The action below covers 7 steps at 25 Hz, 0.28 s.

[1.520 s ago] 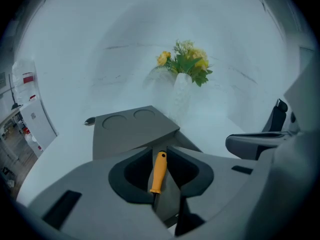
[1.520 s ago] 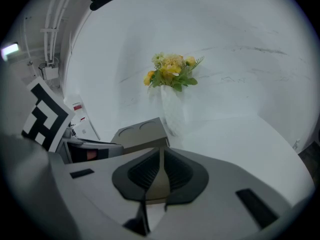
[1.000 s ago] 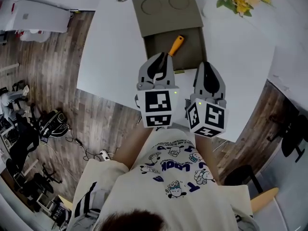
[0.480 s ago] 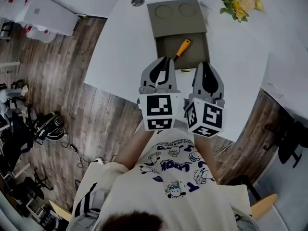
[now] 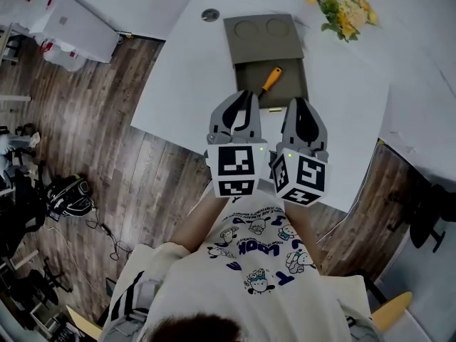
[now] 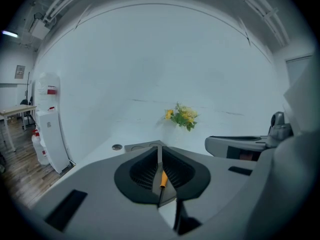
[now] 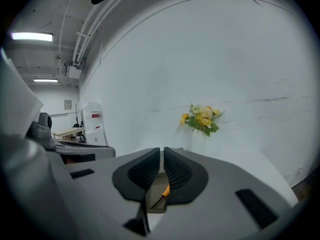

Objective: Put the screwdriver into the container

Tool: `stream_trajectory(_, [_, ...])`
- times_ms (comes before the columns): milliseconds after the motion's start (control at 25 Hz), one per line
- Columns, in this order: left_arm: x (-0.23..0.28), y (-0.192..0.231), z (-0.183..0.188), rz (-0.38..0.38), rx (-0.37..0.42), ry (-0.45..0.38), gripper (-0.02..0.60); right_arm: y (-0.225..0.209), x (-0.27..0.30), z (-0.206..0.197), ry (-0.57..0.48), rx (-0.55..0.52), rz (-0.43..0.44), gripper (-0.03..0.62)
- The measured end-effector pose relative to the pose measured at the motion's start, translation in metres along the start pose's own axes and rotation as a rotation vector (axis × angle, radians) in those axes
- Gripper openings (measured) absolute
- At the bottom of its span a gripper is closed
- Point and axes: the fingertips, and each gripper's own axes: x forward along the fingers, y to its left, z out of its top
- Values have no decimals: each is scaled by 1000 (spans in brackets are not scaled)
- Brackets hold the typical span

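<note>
The screwdriver [image 5: 269, 81], orange-handled, lies slanted inside the open olive-grey container [image 5: 293, 84] on the white table. It also shows through the jaws in the left gripper view [image 6: 163, 178] and in the right gripper view [image 7: 165, 190]. My left gripper [image 5: 242, 100] hovers at the container's near edge, shut and holding nothing. My right gripper [image 5: 298, 106] hangs beside it on the right, its jaws together and empty. Both point toward the container from above the table's near side.
The container's lid part [image 5: 263, 31] with two round recesses lies behind the tray. A bunch of yellow flowers [image 5: 342, 9] stands at the far right, a small round disc [image 5: 209, 14] at the far left. The table's near edge [image 5: 185, 141] runs under the grippers.
Both grippers have risen and drawn back from the container, staying side by side. The screwdriver has stayed lying in the container.
</note>
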Motion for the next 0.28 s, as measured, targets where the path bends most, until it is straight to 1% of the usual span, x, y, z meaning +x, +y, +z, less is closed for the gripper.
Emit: stream_trajectory(280, [-14, 7, 4, 1, -7, -14, 38, 10, -9, 5, -12, -9, -5, 43])
